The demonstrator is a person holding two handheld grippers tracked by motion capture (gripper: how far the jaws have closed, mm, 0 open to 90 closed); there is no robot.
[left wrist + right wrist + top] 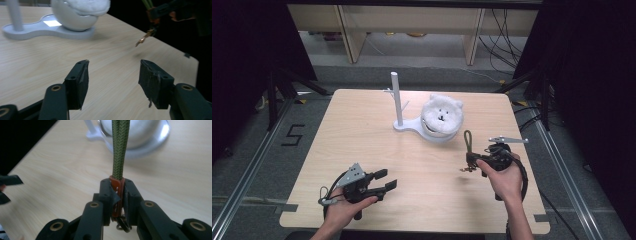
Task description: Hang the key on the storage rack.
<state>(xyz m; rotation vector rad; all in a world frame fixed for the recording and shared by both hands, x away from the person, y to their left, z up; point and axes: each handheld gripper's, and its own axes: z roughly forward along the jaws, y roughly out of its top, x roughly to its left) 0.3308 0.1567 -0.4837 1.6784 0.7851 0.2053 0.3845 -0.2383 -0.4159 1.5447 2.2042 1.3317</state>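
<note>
Wooden table (362, 150) seen from above, with 2 handheld grippers over its near half. Right gripper (473, 161) pinches the brown tab of a green braided strap (468, 142), its loop standing upright above the jaws and a small metal clasp (143, 38) dangling clear of the tabletop. Left gripper (386, 180) hovers well apart, jaws wide with nothing between them. Beyond stands a white stand (398, 102) with side pegs, beside a white plush bear (442, 116) in its bowl. Likely next: carrying the loop over to a peg, which calls for keeping the loop open and upright.
</note>
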